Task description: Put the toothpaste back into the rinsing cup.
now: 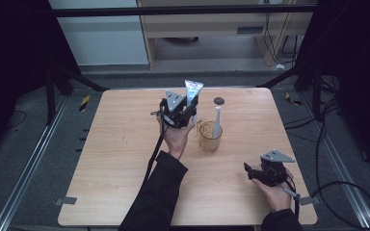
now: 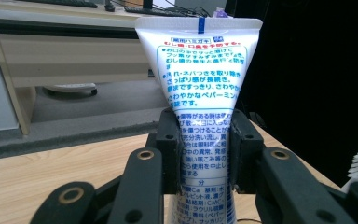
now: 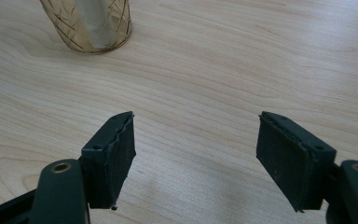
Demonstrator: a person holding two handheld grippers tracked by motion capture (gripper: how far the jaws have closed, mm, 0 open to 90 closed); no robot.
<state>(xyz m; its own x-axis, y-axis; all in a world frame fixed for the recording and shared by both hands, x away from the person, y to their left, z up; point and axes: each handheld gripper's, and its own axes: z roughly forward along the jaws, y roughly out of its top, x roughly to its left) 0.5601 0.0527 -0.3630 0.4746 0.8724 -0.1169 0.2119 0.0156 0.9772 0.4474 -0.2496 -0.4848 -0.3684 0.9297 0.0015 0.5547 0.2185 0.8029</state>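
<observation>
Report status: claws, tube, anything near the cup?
Left claw shut on toothpaste tube, held upright beside the cup. Right claw open, nothing between its jaws, low over table. Toothbrush stands in cup; small dark cap lies behind it.

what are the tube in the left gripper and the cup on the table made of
The toothpaste tube looks like soft, glossy white plastic: its flat crimped end stands up, its printed skin catches light, and the left gripper pinches its body. The cup seems to be clear amber plastic, possibly glass: you can see through its patterned wall to the toothbrush standing inside it.
</observation>
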